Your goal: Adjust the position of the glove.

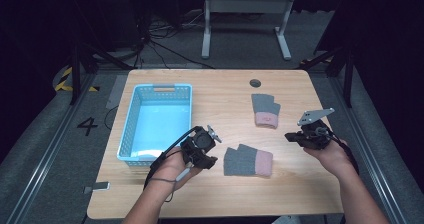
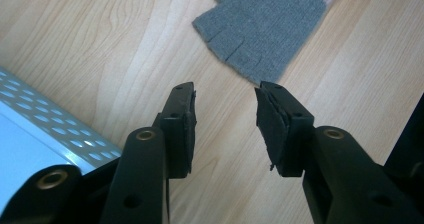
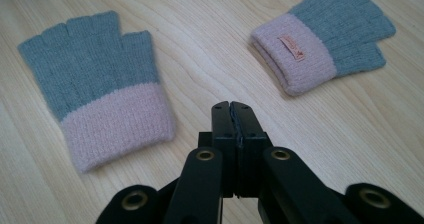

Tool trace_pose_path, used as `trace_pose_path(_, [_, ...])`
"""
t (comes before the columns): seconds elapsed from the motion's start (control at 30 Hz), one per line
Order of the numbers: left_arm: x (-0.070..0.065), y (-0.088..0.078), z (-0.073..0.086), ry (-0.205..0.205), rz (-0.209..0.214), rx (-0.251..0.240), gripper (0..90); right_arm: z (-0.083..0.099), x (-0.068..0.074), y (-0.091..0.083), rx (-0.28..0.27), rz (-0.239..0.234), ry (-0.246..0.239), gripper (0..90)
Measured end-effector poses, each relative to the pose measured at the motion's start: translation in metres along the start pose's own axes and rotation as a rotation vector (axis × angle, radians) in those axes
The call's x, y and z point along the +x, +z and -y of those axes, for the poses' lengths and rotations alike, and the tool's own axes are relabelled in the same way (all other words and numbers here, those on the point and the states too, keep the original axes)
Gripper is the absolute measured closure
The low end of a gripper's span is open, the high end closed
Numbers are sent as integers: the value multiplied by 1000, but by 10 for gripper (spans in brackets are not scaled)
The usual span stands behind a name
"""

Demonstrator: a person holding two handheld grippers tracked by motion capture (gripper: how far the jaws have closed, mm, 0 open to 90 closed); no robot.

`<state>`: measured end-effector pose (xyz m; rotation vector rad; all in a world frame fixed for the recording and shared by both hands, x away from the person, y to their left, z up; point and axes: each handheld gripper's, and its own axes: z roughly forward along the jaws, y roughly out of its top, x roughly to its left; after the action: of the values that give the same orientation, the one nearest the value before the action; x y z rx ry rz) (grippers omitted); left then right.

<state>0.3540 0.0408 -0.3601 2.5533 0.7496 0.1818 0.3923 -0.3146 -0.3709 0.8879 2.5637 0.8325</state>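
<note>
We look down on a pale wooden worktop where a person holds a black two-jaw gripper in each hand. The left gripper hangs near the front edge, left of centre, its jaws standing apart with nothing between them; in the left gripper view the bare wood shows through the gap, and the grey finger end of a glove lies just beyond the tips, though we cannot tell for sure whether the right-hand tip touches the knit. That near glove, a fingerless knitted one with a grey hand and a pink cuff, lies flat near the front edge at about the middle, cuff pointing towards the right edge. The second grey and pink fingerless knitted glove lies farther back, right of centre, its cuff towards us and bearing a small tag. The right gripper is held near the right edge, well apart from both gloves, its jaws pressed together on nothing. A light blue perforated plastic basket stands by the left edge, just beside the left gripper.
</note>
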Motion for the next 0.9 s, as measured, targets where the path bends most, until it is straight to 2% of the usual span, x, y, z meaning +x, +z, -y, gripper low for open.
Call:
trace_pose_path(0.1, [0,-1,0,-8,1,-8,632,0,1,0,-2,-2,-4,894])
trace_pose_path(0.2, [-3,0,0,26,3,10,756,-1,2,-1,-9,-6,-8,893])
trace_pose_path(0.23, [-3,0,0,26,3,10,803,-1,2,-1,-9,-6,-8,893])
trace_pose_path(0.27, [-4,1,-1,36,3,12,803,-1,3,-1,-8,-11,-9,893])
trace_pose_path(0.33, [-5,1,-1,47,3,16,890,-2,3,-1,-8,-9,-11,894])
trace_pose_path(0.43, [-6,4,-3,49,24,19,897,-2,4,0,-2,-12,-14,893])
trace_pose_path(0.5, [-8,7,-4,68,31,23,896,-1,5,0,0,-12,-13,893])
trace_pose_path(0.7, [-14,16,-13,87,48,-8,896,5,7,-3,-2,-9,-10,893])
trace_pose_path(0.73, [-15,20,-16,92,69,-6,896,6,7,-4,3,-12,-6,893])
trace_pose_path(0.83, [-16,26,-18,100,94,8,896,9,8,-5,2,-6,2,892])
trace_pose_path(0.9, [-17,31,-20,89,100,7,896,11,8,-6,2,-1,5,892])
